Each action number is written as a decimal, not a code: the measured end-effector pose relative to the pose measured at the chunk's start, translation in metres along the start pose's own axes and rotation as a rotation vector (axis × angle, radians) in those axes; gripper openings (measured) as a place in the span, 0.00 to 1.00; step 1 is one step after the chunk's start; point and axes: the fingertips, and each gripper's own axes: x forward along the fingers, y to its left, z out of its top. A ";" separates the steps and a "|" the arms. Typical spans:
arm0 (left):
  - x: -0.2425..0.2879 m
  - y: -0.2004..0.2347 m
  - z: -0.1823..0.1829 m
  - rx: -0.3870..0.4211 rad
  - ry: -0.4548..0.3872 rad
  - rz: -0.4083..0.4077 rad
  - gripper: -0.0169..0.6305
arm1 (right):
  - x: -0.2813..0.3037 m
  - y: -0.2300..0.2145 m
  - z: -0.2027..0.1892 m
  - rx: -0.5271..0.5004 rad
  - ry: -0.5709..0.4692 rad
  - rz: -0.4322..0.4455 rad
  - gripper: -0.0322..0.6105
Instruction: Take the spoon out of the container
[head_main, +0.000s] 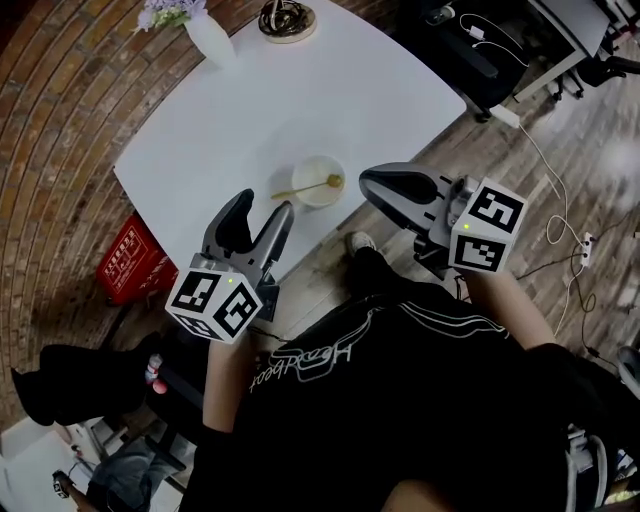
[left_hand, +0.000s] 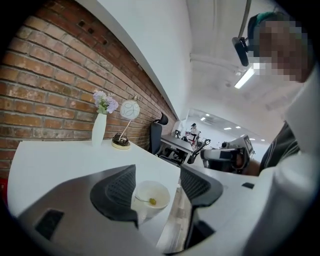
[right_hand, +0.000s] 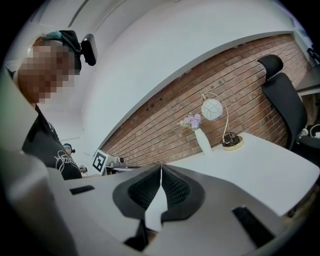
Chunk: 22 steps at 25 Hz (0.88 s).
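A small white bowl (head_main: 318, 181) stands near the front edge of the white table (head_main: 250, 120), with a gold spoon (head_main: 308, 187) lying in it, handle pointing left over the rim. My left gripper (head_main: 262, 212) hovers just short of the bowl on its left, jaws wide apart and empty. In the left gripper view the bowl (left_hand: 150, 196) and spoon (left_hand: 146, 200) show between the open pads (left_hand: 119, 189). My right gripper (head_main: 372, 182) is to the right of the bowl, off the table edge, jaws together on nothing; the right gripper view shows the right gripper (right_hand: 161, 172) the same way.
A white vase with purple flowers (head_main: 205, 30) and a round lamp base (head_main: 287, 20) stand at the table's far side. A red crate (head_main: 128, 258) sits on the floor to the left. Cables and office chairs lie to the right.
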 end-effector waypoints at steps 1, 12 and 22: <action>0.002 0.004 -0.005 -0.005 0.008 0.006 0.43 | 0.002 -0.001 -0.001 0.003 0.005 0.002 0.05; 0.027 0.043 -0.051 -0.117 0.074 0.035 0.44 | 0.011 -0.017 -0.019 0.041 0.059 0.003 0.05; 0.044 0.052 -0.077 -0.200 0.096 0.026 0.44 | 0.010 -0.026 -0.028 0.068 0.065 -0.009 0.05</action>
